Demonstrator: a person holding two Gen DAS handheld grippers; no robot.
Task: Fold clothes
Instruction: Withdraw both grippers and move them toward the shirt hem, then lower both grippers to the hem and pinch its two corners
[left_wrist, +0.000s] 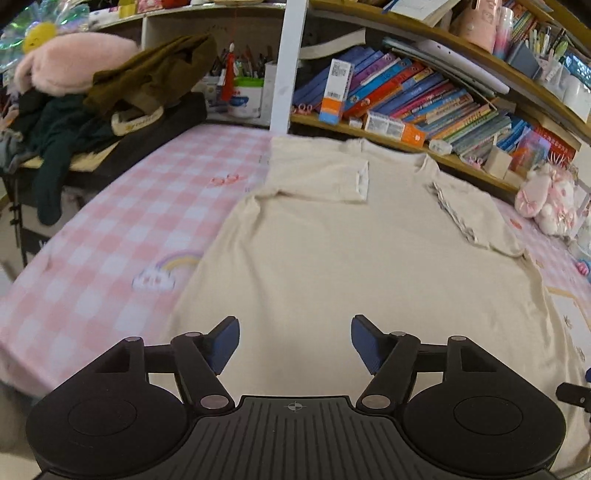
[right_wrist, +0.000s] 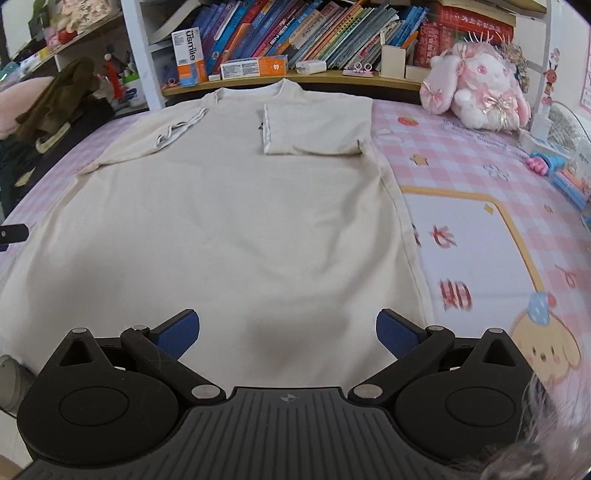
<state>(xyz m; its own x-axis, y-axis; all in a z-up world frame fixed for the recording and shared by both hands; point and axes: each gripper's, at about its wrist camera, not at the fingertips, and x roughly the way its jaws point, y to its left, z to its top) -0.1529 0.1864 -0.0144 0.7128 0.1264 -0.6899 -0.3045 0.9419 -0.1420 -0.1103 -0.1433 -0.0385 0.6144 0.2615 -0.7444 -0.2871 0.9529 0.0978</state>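
A cream T-shirt (left_wrist: 351, 258) lies flat on the pink checked cloth, collar toward the bookshelf, both short sleeves folded inward over its chest. In the right wrist view the same T-shirt (right_wrist: 221, 206) fills the middle. My left gripper (left_wrist: 295, 341) hovers over the shirt's lower part near its left edge, jaws open, nothing between the blue pads. My right gripper (right_wrist: 288, 334) hangs above the shirt's hem toward its right side, jaws wide open and empty. A bit of the other gripper (right_wrist: 13, 233) shows at the left edge of the right wrist view.
A bookshelf (right_wrist: 314, 75) with books and boxes runs along the far edge. A pile of dark clothes (left_wrist: 92, 110) sits at the left. A pink plush rabbit (right_wrist: 476, 92) and small toys (right_wrist: 554, 166) stand at the right. Pink checked cloth (left_wrist: 110, 229) shows beside the shirt.
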